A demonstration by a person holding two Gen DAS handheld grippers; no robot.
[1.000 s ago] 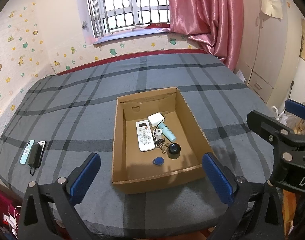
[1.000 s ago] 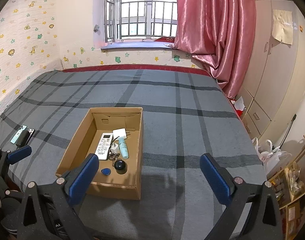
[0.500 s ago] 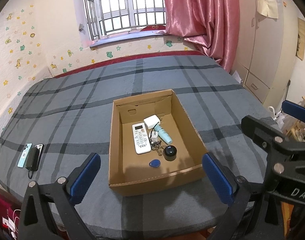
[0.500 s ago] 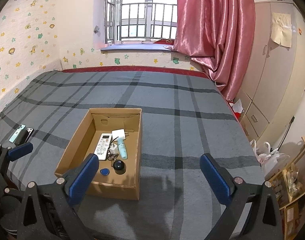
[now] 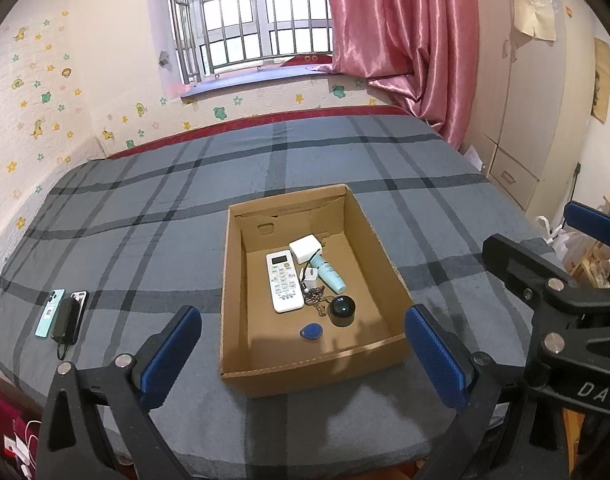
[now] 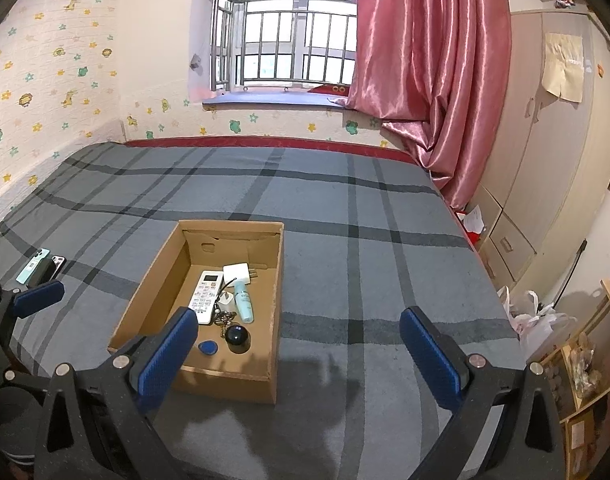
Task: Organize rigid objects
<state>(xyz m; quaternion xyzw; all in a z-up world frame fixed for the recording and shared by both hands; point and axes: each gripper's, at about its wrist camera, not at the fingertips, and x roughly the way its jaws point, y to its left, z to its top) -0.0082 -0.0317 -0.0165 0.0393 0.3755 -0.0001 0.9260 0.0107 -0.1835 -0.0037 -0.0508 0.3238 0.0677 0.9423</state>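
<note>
While agape, left tool (image 5: 303, 356) above box (image 5: 305, 376).

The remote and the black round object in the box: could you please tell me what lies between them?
A bunch of keys lies between the remote and the black round object; the left wrist view shows it best.

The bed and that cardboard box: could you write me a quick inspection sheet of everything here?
Surface: bed with a grey plaid cover.
Job's things: open cardboard box holding a white remote, white charger, teal bottle, keys, black round object and blue tag.
Clutter: phones lying on the bed left of the box.
Grippers: left tool and right tool both open, holding nothing.
Cables: thin black cord at the phones.
Surroundings: barred window, pink curtain, wardrobe.
</note>
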